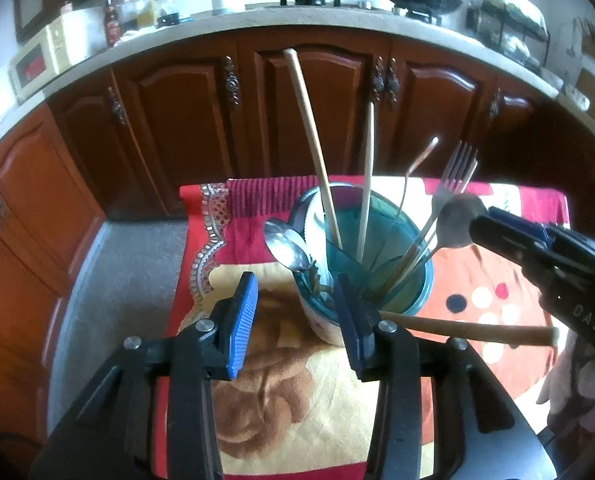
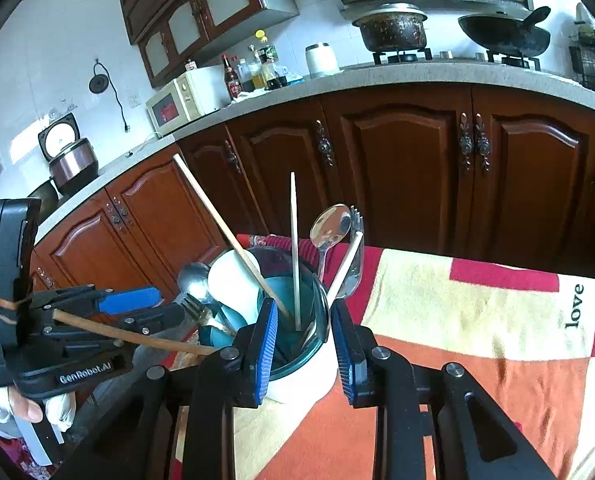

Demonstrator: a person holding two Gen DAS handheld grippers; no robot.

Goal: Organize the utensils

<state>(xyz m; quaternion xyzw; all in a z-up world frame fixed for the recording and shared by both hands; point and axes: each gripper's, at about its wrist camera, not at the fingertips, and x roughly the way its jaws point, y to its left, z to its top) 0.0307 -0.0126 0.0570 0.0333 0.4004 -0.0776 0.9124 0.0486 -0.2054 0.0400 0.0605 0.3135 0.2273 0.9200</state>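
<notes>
Left hand-held gripper (image 1: 293, 320) spread, right hand-held gripper (image 2: 303, 344) parted beside teal-lined utensil cup (image 1: 377, 280) bristling with cutlery.

Cup (image 2: 297, 380): white, teal rim. Chopsticks (image 1: 313, 140): pale wood. Spoons (image 2: 329, 228), fork (image 1: 455, 176): silver. Cloth (image 2: 477, 320): red, cream, orange patches, black "love"; dots in white, red, navy. Tongs (image 1: 293, 312): black, blue ribbed pads (image 1: 241, 320). Cabinets (image 2: 397, 160): reddish-brown.

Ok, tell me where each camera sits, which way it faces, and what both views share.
Left wrist: on the left gripper, angled down at the teal cup; own open jaws show, plus the right gripper.
Right wrist: on the right gripper, facing the cup too; own jaws, left gripper, a gloved hand.
Shared: cup, chopsticks, spoons, patterned cloth, cabinets.
</notes>
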